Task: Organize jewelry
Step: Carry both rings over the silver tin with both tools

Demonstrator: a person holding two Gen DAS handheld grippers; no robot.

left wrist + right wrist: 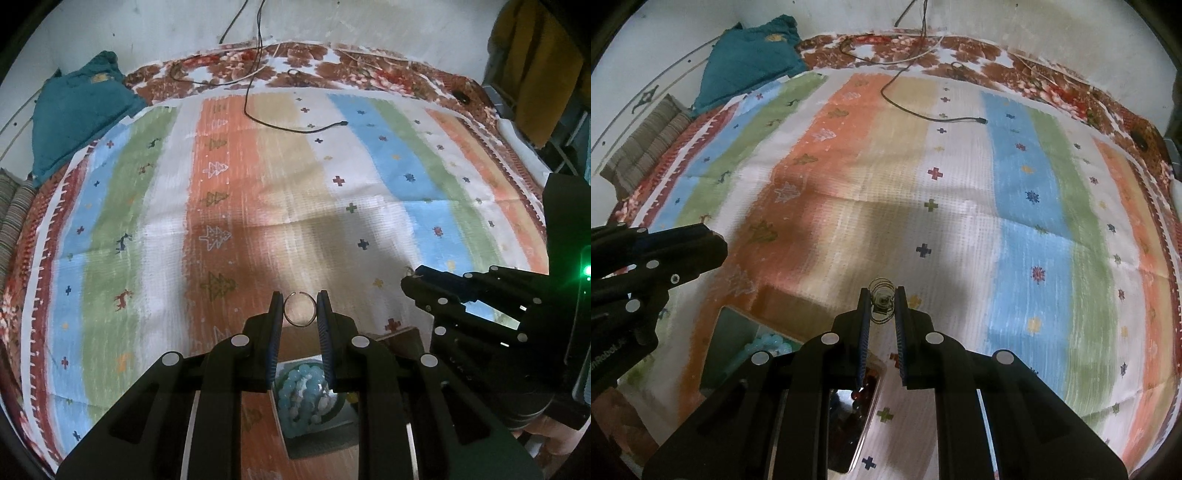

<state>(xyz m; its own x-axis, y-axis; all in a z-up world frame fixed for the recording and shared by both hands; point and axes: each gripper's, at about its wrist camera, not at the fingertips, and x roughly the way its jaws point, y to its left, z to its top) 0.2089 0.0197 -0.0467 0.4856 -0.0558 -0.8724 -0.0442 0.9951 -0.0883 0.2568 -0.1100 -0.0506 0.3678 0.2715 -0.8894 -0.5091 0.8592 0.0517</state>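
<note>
My left gripper point(300, 308) is shut on a thin silver ring point(300, 309), held above the striped cloth point(258, 206). Below it sits an open box point(317, 435) holding a pale blue bead bracelet point(301, 391). My right gripper point(882, 306) is shut on a wire coil ring with a small stone point(882, 302). Under it lies a shiny tray point(866, 417) with dark red beads point(866, 387). The box point(731, 332) and the blue beads point(768, 341) show at lower left in the right wrist view. The right gripper point(417, 282) appears at right in the left wrist view; the left gripper point(716, 240) at left in the right wrist view.
A black cable point(295, 127) lies across the far part of the cloth. A teal cloth bundle point(77, 107) sits at the far left corner, with a striped cushion point(646, 147) beside it. A flowered red bedsheet point(351, 70) borders the cloth.
</note>
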